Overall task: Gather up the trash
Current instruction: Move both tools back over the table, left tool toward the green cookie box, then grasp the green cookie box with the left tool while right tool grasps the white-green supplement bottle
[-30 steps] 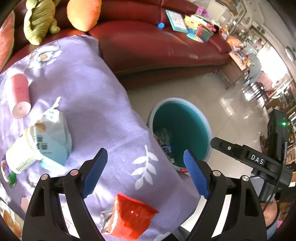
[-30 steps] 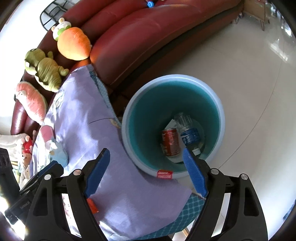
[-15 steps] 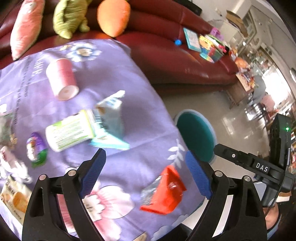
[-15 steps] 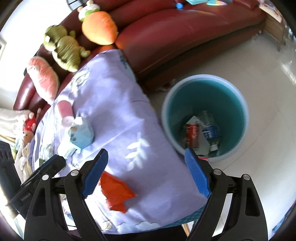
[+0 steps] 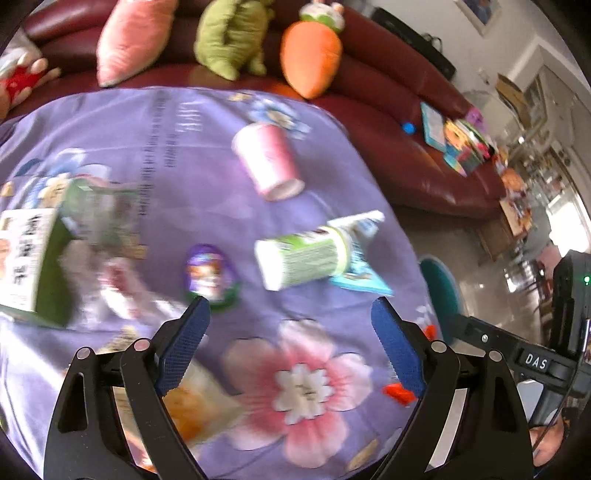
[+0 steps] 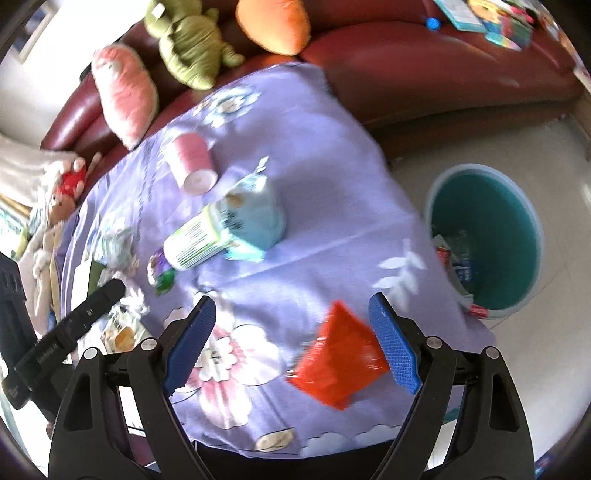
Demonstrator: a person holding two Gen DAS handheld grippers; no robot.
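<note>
Both grippers, left gripper (image 5: 290,321) and right gripper (image 6: 291,317), have swung from over the bin (image 6: 484,240) back above the table (image 6: 332,155), jaws wide and empty; orange wrapper (image 6: 338,360) lies near the bin-side edge, likely the next pick.

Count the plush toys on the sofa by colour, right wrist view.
Pink: 1, pink plush
Green: 1, green plush
Orange: 1, orange plush
Total: 3
</note>
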